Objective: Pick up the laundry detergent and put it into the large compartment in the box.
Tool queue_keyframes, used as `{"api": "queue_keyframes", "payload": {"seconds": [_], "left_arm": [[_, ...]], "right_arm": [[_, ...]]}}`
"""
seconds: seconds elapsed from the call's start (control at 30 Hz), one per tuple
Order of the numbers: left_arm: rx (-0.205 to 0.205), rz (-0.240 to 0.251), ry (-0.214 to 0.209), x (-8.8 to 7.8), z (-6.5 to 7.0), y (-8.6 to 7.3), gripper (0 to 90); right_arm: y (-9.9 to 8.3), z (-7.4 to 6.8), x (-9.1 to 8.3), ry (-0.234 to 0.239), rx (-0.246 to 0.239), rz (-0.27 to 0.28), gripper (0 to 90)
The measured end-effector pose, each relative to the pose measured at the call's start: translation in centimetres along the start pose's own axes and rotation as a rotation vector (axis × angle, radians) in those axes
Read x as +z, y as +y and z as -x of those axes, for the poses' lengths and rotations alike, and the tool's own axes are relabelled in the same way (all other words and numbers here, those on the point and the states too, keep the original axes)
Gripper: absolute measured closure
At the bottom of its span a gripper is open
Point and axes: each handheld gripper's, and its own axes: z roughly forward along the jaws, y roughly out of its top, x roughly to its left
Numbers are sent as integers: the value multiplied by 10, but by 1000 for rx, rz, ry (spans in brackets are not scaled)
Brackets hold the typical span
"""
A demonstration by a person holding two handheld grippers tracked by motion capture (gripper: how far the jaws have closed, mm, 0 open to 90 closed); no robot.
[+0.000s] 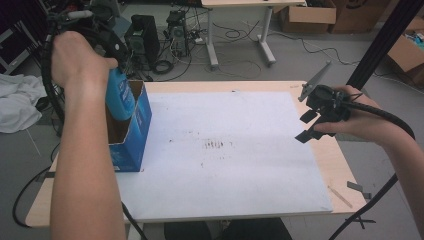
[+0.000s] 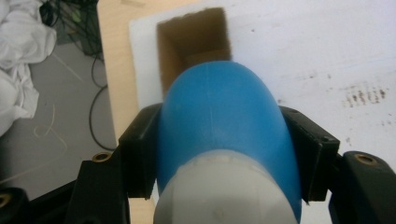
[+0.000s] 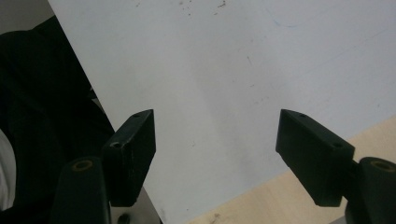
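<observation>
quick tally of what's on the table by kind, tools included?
Blue bottle: 1, clamped in the left tool over the carton
Blue open-top carton: 1
White board: 1
Tool: 2, the left one and the right tool, open and empty
Total: 5

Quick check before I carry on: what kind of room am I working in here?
Probably a lab or workshop, not a home. Behind the table stand computer towers with loose cables on a bare grey floor, cardboard boxes sit against the far side, and a black metal frame post rises at the right.
</observation>
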Motion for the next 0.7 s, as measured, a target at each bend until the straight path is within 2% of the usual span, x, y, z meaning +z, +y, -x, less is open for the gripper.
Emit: {"api": "queue_keyframes", "payload": {"seconds": [0.1, 0.33, 0.7], "left_arm": [[2, -14, 16, 5, -8, -4, 376], [-25, -28, 40, 18, -19, -13, 377], [-39, -49, 26, 43, -25, -22, 377]], "right_arm": [[0, 0, 0, 0, 3, 0, 288], [-1, 2, 1, 1, 7, -5, 288], [1, 0, 1, 0, 5, -6, 288]]}}
